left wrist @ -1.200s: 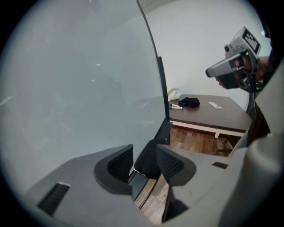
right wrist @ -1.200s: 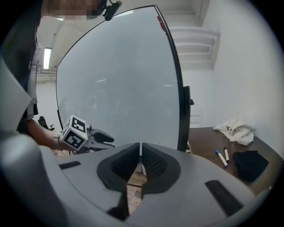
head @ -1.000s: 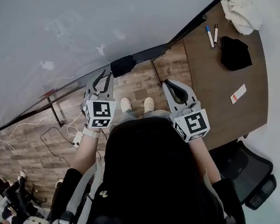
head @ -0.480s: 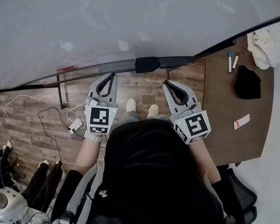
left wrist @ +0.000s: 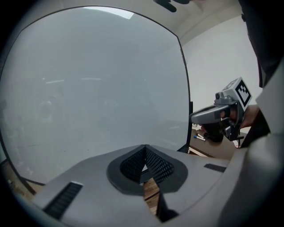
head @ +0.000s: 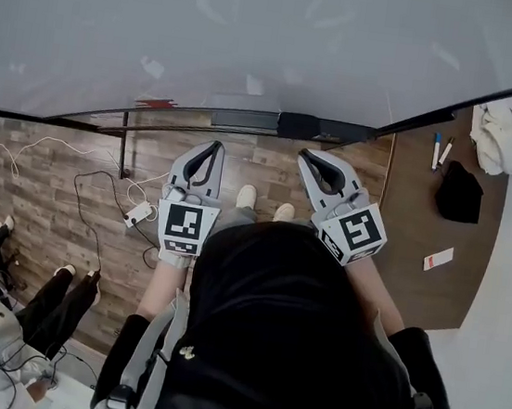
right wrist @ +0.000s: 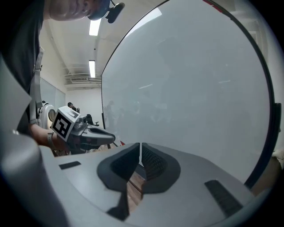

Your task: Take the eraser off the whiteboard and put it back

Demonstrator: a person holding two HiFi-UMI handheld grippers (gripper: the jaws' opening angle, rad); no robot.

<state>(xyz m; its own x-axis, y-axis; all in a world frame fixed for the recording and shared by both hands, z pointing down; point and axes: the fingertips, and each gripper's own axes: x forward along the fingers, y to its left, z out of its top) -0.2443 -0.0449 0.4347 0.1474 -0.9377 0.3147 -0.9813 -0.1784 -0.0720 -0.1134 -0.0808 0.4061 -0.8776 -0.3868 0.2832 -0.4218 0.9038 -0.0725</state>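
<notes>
Both grippers are held out level in front of the person, side by side and apart, pointing at the whiteboard (head: 260,31).

Left gripper (head: 215,148): tongs fully closed, the ribbed pads meeting at the tips, nothing between them. Its own view shows only blank board past the pads.

Right gripper (head: 308,155): tongs likewise closed to a thin slit, nothing held. Its own view shows board surface and the other gripper off to one side.

Eraser (head: 301,125): a dark block sitting on the rail (head: 239,120) along the board's lower edge, ahead of the two grippers and roughly between their tips. Neither gripper touches it.

Surroundings: wood-plank floor (head: 73,175) below the board, with a power strip (head: 138,215) and loose cables on it. At the right stands a brown desk (head: 413,220) carrying two markers (head: 440,150), a white cloth (head: 494,137), a black item (head: 459,193) and a small card (head: 438,259).
</notes>
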